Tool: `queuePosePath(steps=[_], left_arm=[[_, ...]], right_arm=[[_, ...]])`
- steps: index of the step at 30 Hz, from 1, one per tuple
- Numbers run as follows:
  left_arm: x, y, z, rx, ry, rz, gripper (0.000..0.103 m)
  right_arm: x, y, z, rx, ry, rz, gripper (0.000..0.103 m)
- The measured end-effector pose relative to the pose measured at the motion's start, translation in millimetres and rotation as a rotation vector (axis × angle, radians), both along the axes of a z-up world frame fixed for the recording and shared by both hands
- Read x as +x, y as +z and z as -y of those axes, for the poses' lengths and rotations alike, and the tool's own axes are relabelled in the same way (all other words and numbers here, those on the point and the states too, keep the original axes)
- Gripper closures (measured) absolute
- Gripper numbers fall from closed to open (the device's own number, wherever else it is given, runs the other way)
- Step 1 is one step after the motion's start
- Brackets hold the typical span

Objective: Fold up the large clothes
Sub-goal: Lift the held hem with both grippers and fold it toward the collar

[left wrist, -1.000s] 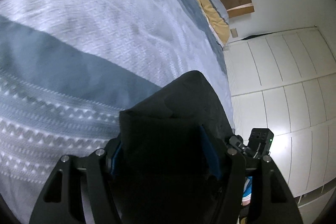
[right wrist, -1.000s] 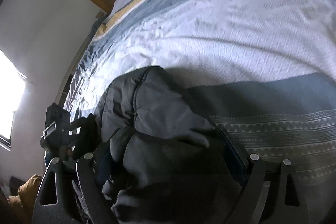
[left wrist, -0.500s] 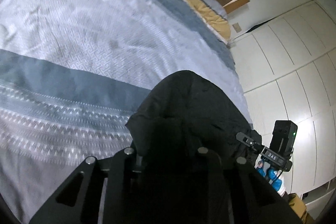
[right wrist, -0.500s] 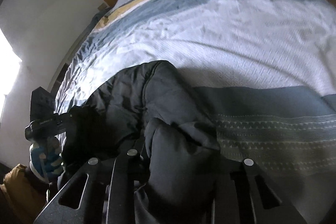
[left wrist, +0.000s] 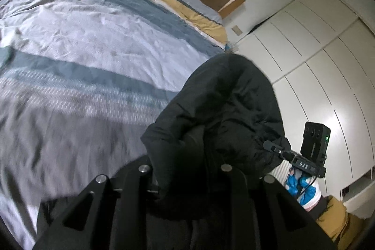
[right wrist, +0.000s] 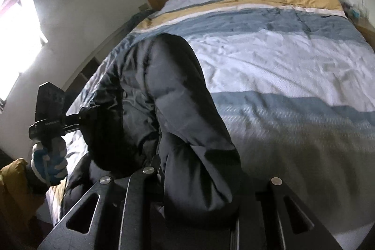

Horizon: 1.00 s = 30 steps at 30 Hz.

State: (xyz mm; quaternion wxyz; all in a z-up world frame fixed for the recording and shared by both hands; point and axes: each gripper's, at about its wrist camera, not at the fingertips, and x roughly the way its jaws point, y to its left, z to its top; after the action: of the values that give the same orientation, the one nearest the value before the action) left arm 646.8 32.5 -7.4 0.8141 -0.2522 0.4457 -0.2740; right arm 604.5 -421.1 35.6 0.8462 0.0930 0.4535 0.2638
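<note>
Left wrist view: left gripper [left wrist: 187, 182] is clamping black jacket [left wrist: 225, 114] over bed [left wrist: 70, 43] foot edge, white wardrobe [left wrist: 316, 57] showing | Right wrist view: right gripper [right wrist: 199, 184] is clamping jacket, window [right wrist: 14, 22] showing

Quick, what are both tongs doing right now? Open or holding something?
Left tongs: closed on the black puffy jacket.
Right tongs: closed on the same jacket, another bunch of it.
</note>
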Motion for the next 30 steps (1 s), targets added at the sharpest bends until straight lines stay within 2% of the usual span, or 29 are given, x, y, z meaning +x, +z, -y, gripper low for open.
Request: queuePosePath(steps=[8, 15, 21, 30], left_arm=[[-82, 3, -6, 0.074, -0.059, 0.018, 0.081], [-126, -16, 1, 0.119, -0.104, 0.022, 0.080], [-151, -29, 9, 0.183, -0.144, 0.034, 0.078], [-165, -29, 11, 0.213, -0.136, 0.064, 0.078]], right_arm=[[-69, -4, 2, 0.027, 0.019, -0.007, 0.076], [-105, -27, 7, 0.035, 0.000, -0.044, 0.071], [-123, -45, 13, 0.058, -0.023, -0.067, 0.069], [-145, -47, 8, 0.024, -0.014, -0.032, 0.068]])
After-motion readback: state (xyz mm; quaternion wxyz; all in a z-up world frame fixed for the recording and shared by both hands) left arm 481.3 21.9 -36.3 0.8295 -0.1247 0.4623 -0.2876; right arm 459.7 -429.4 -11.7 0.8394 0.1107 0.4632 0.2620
